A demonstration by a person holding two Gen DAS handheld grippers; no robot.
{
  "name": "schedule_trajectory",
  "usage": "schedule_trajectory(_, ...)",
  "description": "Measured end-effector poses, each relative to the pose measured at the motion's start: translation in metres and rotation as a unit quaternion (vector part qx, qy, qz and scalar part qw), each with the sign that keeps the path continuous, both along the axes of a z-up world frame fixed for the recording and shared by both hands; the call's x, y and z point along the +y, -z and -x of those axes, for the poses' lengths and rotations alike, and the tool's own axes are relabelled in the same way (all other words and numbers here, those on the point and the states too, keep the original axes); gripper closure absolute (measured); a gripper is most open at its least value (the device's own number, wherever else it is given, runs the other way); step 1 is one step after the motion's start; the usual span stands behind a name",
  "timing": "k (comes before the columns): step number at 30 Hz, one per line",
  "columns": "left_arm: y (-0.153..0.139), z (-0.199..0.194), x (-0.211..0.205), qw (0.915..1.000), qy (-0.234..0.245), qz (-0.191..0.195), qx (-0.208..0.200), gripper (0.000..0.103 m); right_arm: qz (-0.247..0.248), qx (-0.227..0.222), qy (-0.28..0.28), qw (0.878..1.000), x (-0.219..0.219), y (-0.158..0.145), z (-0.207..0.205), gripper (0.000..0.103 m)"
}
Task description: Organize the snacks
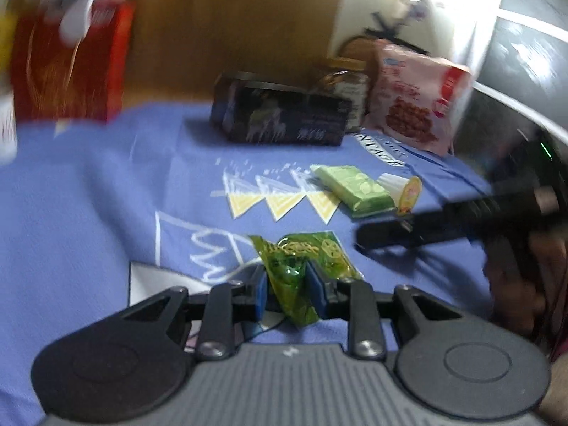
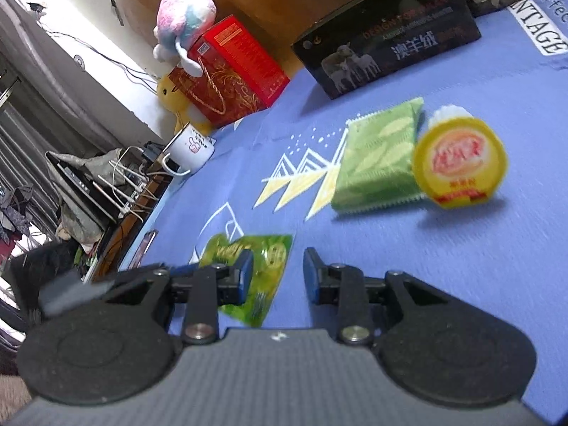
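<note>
A blue printed cloth (image 2: 461,266) covers the whole work surface, with a brown wooden panel (image 1: 230,17) behind it at the top of both views. In the left wrist view, the left gripper (image 1: 287,293) at lower centre is clenched on a shiny green snack packet (image 1: 301,266), its blue pads pressing the crumpled wrapper from both sides. The right gripper (image 1: 383,238) enters that view from the right edge as a dark bar, blurred. In the right wrist view the right gripper (image 2: 278,273) stands released, jaws apart with only cloth between them; the green snack packet (image 2: 255,269) lies just left of the gap, partly behind the left finger. Above and right of centre there, a pale green wafer pack (image 2: 376,159) lies flat, touching a yellow-lidded cup (image 2: 459,163) tipped on its side (the lid faces the camera). A black box (image 2: 387,35) sits in the upper right, a red gift box (image 2: 230,71) with a plush toy (image 2: 184,17) on top in the upper left, and a white mug (image 2: 191,147) below them. A pink snack bag (image 1: 415,103) leans at the upper right of the left wrist view.
</note>
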State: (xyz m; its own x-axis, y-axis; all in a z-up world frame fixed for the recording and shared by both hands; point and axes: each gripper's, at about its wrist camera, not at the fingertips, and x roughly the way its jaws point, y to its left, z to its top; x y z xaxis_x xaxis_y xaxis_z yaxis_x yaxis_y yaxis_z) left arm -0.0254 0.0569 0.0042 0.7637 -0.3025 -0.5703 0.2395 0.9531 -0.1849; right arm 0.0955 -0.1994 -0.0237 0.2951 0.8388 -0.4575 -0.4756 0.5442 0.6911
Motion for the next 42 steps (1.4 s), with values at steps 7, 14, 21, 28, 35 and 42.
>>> schedule_trajectory(7,-0.004,0.017,-0.002,0.9977,0.039,-0.011,-0.053,0.080,-0.032,0.012,-0.016,0.999,0.013,0.002,-0.020,0.056)
schedule_trajectory(14,0.002,0.003,0.017,0.9982,0.015,0.057,-0.010,0.079,-0.034,0.006,-0.080,0.996,0.018,0.001,-0.006,0.054)
schedule_trajectory(21,0.010,-0.009,0.035,0.9927,-0.002,0.117,0.030,0.080,-0.073,0.025,-0.088,0.993,0.008,0.007,0.002,0.056)
schedule_trajectory(28,-0.003,-0.007,0.056,0.9822,0.008,0.188,0.007,0.092,-0.033,-0.006,-0.090,0.995,0.014,0.000,0.005,0.057)
schedule_trajectory(35,-0.002,-0.013,0.057,0.9809,-0.005,0.194,0.011,0.092,-0.024,0.002,-0.120,0.993,0.026,0.006,0.007,0.089)
schedule_trajectory(42,0.010,-0.021,0.063,0.9791,-0.027,0.195,0.050,0.091,-0.006,-0.018,-0.096,0.995,0.021,0.004,0.011,0.100)
